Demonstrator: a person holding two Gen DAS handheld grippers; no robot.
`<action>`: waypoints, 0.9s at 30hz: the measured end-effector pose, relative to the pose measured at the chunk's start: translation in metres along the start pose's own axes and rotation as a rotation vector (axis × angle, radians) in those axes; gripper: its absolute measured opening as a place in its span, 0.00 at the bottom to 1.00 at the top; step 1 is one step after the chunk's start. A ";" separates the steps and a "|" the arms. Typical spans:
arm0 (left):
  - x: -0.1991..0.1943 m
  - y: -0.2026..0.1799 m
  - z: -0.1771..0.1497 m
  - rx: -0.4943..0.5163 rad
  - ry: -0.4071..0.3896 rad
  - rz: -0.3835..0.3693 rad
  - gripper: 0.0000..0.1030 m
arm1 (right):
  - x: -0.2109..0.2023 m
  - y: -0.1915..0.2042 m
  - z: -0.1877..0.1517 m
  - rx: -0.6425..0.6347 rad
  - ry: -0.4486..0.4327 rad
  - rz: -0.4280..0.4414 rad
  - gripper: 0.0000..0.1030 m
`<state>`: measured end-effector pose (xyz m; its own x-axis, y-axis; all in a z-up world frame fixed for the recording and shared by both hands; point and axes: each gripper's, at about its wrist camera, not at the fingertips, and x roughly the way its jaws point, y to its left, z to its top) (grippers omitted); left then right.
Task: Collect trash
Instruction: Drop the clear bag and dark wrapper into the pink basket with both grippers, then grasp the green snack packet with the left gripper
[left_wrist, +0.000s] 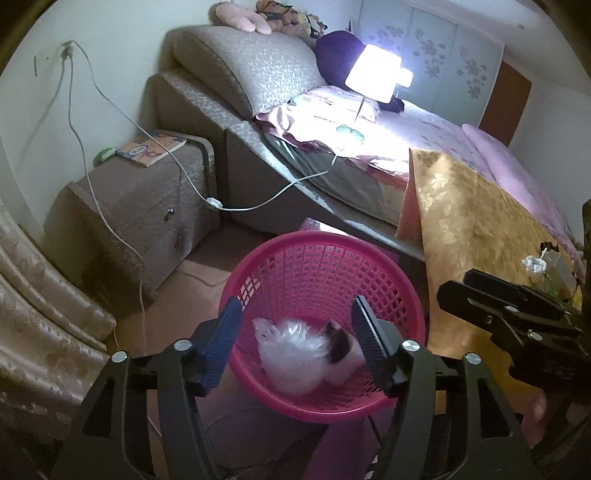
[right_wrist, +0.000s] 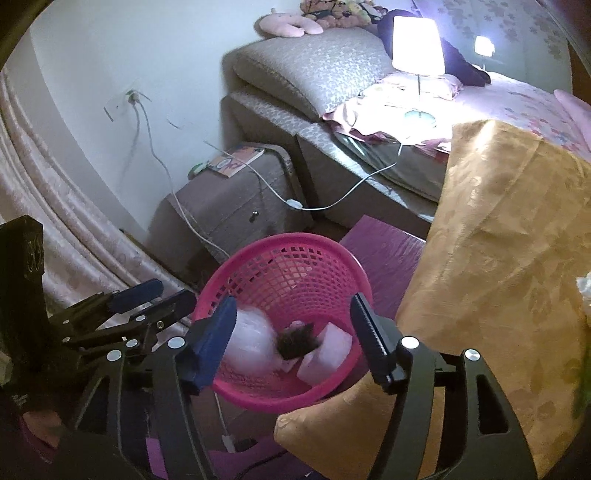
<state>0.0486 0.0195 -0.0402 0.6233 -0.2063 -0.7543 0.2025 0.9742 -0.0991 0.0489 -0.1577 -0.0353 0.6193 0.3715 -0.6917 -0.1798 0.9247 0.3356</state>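
A pink mesh basket (left_wrist: 317, 240) stands on the floor beside the table, and the right wrist view shows it too (right_wrist: 280, 242). Inside lie a crumpled white plastic bag (left_wrist: 291, 347), a dark clump (right_wrist: 295, 339) and a pale pink block (right_wrist: 328, 350). My left gripper (left_wrist: 297, 336) hovers over the basket's mouth, open, with nothing pressed between its pads. My right gripper (right_wrist: 295, 332) is over the same opening, also open and empty. Each gripper shows at the edge of the other's view. A white crumpled tissue (left_wrist: 533, 264) lies on the gold-clothed table.
The table with a gold cloth (right_wrist: 498, 240) stands close on the right of the basket. A bed (left_wrist: 443, 147) with a lit lamp (left_wrist: 373, 74) is behind. A nightstand (left_wrist: 147, 192) with a book, trailing white cables (left_wrist: 258, 206) and a curtain (left_wrist: 44, 314) fill the left.
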 end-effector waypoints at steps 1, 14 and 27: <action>-0.001 -0.001 0.000 0.002 -0.005 0.002 0.61 | -0.002 0.000 0.000 0.001 -0.005 -0.004 0.62; -0.008 -0.024 -0.002 0.061 -0.058 -0.016 0.70 | -0.045 -0.025 -0.016 0.047 -0.106 -0.111 0.74; -0.012 -0.082 -0.005 0.224 -0.078 -0.115 0.74 | -0.130 -0.091 -0.061 0.139 -0.228 -0.389 0.80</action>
<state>0.0203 -0.0574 -0.0261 0.6415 -0.3290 -0.6930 0.4316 0.9016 -0.0285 -0.0619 -0.2850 -0.0154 0.7754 -0.0424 -0.6300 0.1928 0.9660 0.1723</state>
